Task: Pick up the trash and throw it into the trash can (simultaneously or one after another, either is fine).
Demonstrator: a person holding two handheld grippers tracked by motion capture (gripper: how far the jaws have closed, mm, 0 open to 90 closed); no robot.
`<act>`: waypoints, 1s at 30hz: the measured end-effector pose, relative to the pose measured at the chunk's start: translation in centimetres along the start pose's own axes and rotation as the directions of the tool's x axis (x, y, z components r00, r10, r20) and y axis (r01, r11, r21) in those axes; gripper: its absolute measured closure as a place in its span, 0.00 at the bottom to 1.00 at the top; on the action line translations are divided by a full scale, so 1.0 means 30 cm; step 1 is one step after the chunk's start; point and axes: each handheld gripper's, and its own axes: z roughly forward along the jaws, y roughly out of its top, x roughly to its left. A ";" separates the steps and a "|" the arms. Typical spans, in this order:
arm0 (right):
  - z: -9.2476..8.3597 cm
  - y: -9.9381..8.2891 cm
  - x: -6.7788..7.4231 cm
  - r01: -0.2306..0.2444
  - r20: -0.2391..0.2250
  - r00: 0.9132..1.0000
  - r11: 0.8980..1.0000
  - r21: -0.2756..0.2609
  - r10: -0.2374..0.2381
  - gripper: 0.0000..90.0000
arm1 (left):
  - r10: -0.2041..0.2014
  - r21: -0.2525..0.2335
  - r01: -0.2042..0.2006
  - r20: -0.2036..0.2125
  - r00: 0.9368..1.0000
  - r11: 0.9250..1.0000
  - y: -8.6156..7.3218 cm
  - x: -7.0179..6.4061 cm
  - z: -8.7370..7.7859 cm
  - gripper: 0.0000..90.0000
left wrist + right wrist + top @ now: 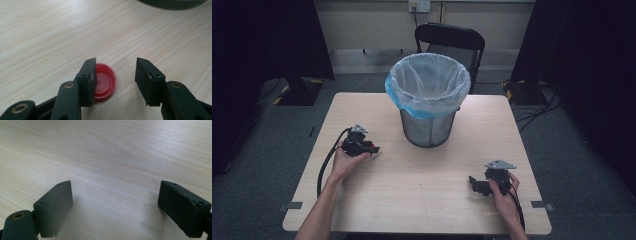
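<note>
High view: the left gripper (362, 146) sits on the wooden surface (422, 195) just left of the lined wire bin (428, 100), and the right gripper (491, 182) rests further from the bin, towards its front right. Left gripper view: a red bottle cap (106, 81) lies flat between the half-spread jaws, tucked against the left jaw, with a clear gap to the right one; nothing pinches it yet. Right gripper view: jaws spread wide over bare wood. The left gripper is plainly the nearer to the cap.
</note>
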 end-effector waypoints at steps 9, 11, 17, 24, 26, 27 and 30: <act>0.000 0.000 0.000 -0.001 0.001 1.000 1.000 0.000 0.001 0.13 | 0.047 0.019 -0.046 -0.047 0.998 0.999 0.001 -0.003 -0.003 0.71; 0.000 0.000 0.000 -0.001 0.001 1.000 1.000 0.000 0.001 0.13 | 0.043 0.015 -0.042 -0.044 0.998 0.999 0.000 -0.002 -0.004 0.75; 0.000 0.000 0.000 -0.001 0.001 1.000 1.000 0.000 0.001 0.13 | 0.032 0.011 -0.032 -0.022 0.999 0.999 -0.010 0.000 -0.012 0.81; 0.000 0.000 0.000 0.000 0.000 1.000 1.000 0.000 0.000 0.13 | 0.042 0.001 -0.042 0.017 0.999 0.999 -0.013 -0.005 -0.009 0.93; 0.000 0.000 0.000 0.000 0.000 1.000 1.000 0.000 0.000 0.13 | 0.027 -0.002 -0.027 0.021 0.999 1.000 -0.015 -0.002 -0.011 0.93; 0.000 0.000 0.000 -0.001 0.001 1.000 1.000 0.000 0.001 0.13 | 0.027 -0.002 -0.027 0.021 0.999 1.000 -0.015 -0.002 -0.011 0.93; 0.000 0.000 0.000 0.000 0.000 1.000 1.000 0.000 0.000 0.13 | 0.026 -0.003 -0.026 0.025 0.999 1.000 -0.017 -0.003 -0.015 0.94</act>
